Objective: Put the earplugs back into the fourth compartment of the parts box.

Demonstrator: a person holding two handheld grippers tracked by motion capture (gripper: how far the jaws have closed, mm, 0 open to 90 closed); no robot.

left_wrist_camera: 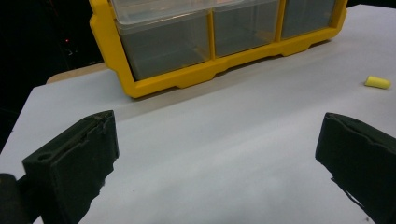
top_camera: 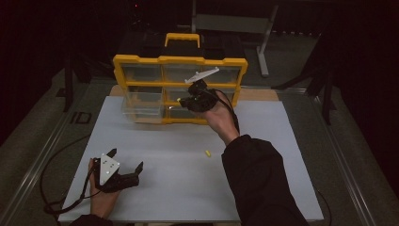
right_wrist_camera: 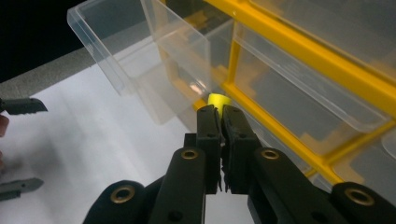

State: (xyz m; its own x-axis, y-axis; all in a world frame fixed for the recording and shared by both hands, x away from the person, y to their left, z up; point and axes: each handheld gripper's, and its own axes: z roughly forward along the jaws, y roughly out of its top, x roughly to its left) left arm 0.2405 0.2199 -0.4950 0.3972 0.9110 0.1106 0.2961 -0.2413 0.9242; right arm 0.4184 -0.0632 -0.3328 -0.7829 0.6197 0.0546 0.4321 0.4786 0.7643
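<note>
Pinching a small yellow piece (right_wrist_camera: 217, 100) at its tips, the right gripper (right_wrist_camera: 219, 111) is closed before the organizer (top_camera: 141, 60); the left gripper (left_wrist_camera: 217, 147) rests wide open, holding nothing.

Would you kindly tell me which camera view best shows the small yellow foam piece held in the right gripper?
The right gripper view: the small yellow foam piece sits close-up, pinched in the right gripper. The high view gives a tiny yellow speck at the jaw tips. The left gripper view has another yellow piece on the table.
</note>
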